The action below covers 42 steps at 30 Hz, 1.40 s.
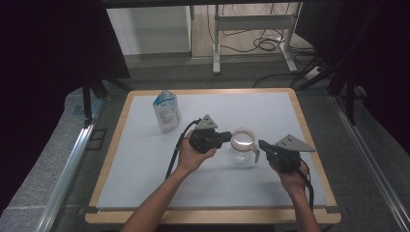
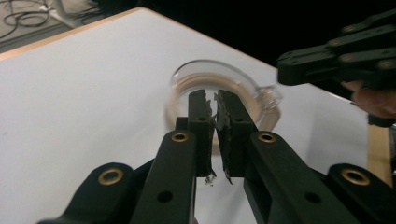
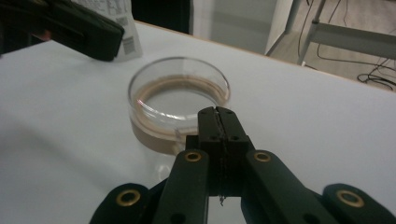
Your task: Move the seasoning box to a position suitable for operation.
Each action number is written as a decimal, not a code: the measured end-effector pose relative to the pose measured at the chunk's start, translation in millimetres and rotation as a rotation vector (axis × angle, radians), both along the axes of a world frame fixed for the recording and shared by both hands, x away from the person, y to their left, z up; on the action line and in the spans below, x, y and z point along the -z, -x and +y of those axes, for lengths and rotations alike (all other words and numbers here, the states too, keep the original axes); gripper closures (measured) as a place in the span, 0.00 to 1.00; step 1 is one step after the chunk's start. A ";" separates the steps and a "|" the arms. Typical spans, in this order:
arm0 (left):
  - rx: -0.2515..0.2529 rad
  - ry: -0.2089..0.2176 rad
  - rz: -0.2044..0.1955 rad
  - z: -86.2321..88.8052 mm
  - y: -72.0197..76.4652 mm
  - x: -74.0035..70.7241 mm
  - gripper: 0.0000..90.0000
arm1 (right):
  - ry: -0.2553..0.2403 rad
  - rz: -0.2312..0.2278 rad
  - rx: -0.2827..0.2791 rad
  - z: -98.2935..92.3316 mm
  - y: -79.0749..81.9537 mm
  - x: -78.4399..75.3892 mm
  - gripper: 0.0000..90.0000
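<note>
High view: a clear glass jug [image 1: 242, 144] with a tan band under its rim stands upright near the middle of the white surface [image 1: 145, 159], its handle turned toward the person's right. The right tongs [image 1: 263, 144] are pressed flat together, and by the look of both that view and the right gripper view they pinch the jug's handle at its near side, though the handle itself is hidden behind the jaws there. The left tongs [image 1: 227, 136] reach in from the other side; in the left gripper view they stand narrow, with only a thin slit between them, their tips over the jug's rim and nothing visibly caught in them. A milk carton [image 1: 167, 110] stands well apart toward the far left corner.

The risk I judge greatest is the glass: a thin pinch on the handle alone could let the jug swing or slip if lifted, and the left tongs, so close to the rim, could knock it sideways and tip it.
</note>
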<state>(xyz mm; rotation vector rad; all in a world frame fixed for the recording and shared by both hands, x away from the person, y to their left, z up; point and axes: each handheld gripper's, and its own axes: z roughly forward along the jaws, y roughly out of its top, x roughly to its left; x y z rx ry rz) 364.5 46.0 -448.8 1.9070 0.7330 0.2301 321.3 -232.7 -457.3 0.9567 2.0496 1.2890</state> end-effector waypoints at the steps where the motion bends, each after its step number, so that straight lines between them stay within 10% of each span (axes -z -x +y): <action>1: -0.005 0.000 0.004 2.1 -1.0 1.3 0.94 | 0.006 0.003 -0.005 2.0 0.1 -0.2 1.00; 35: -0.026 0.022 0.079 1.4 -20.2 15.6 0.90 | 0.009 0.000 0.001 1.8 2.1 9.5 1.00; 42: 0.043 0.016 0.047 -28.6 -20.1 -0.8 0.91 | 0.009 -0.003 0.001 1.0 1.5 10.1 1.00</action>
